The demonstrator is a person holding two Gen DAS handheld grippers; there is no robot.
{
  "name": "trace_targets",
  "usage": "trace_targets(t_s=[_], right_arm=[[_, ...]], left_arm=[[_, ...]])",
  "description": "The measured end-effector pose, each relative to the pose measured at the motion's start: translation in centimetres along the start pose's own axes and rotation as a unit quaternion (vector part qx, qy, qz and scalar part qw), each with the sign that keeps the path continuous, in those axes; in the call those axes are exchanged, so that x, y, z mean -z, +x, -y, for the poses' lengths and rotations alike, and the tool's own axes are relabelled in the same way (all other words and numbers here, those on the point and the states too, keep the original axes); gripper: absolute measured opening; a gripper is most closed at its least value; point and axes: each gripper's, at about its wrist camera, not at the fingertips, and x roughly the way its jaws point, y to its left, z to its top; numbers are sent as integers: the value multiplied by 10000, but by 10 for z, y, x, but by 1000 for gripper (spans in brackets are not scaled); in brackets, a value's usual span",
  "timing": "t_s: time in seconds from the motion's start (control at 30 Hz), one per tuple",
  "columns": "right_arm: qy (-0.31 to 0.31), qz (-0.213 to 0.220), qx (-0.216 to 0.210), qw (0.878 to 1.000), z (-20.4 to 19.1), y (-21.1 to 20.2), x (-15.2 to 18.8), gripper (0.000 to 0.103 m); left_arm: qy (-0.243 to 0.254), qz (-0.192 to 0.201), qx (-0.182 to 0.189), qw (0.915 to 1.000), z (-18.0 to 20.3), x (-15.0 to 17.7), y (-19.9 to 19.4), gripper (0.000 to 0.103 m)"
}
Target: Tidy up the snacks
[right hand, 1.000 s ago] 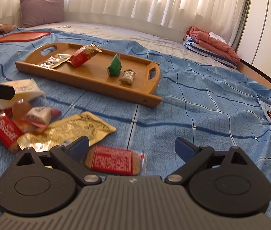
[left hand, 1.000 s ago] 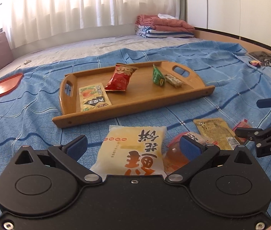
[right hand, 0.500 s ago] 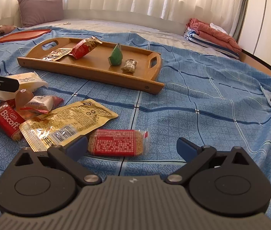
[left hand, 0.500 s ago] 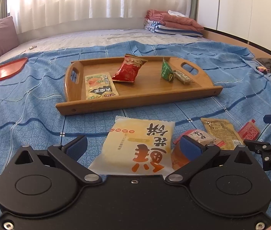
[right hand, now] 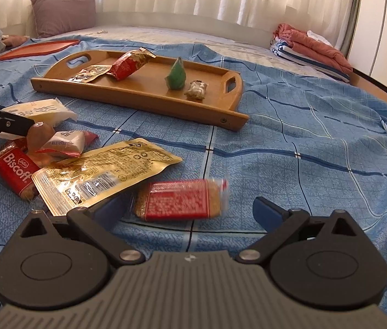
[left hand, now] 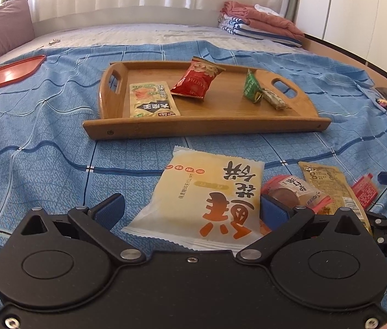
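Lining up two pickups beside the wooden tray

You held the left gripper with jaws wide around the pale yellow packet, and the right gripper spread around the red biscuit pack; both snacks lay on the bed, likely because the tray, already carrying four, was their destination

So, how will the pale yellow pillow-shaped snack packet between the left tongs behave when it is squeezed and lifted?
The pale yellow snack packet looks puffed, so it probably gives before gripping firmly. Its glossy film may slip. It seems light, lying flat on the blue bedsheet.
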Motion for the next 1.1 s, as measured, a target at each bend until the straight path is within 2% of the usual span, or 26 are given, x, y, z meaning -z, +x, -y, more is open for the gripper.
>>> trace_targets(t_s=[0.07,0.13,0.3,0.4,0.5,0.57,0.7,0.8,1.1], right_arm=[[-49,17,10,10000,-2,0,0,103],[-18,16,-5,10000,-1,1,0,103],[183,-41,-103,9998,5,3,1,103],[213,-38,-115,9997,6,3,2,103],[203,-20,-90,9998,6,3,2,103],[157,26,-58,9999,4,1,2,100],[37,143,-182,9997,-4,-8,3,77],[123,207,-185,9995,-7,-11,4,70],[217,287,-60,9993,-8,-21,3,67]], left_arm=[[-36,-29,39,10000,-1,-1,1,101],[-105,-72,160,9998,-2,-1,2,93],[-125,-98,230,9996,-1,-1,2,88],[-116,-94,348,9993,1,-1,2,75],[-46,-55,295,9995,6,-1,0,68],[-30,-20,257,9997,8,-2,-2,66],[-71,59,245,9997,7,-3,-7,65],[-80,140,196,9997,6,-4,-13,64],[-237,295,-2,9993,-5,-10,-22,64]])
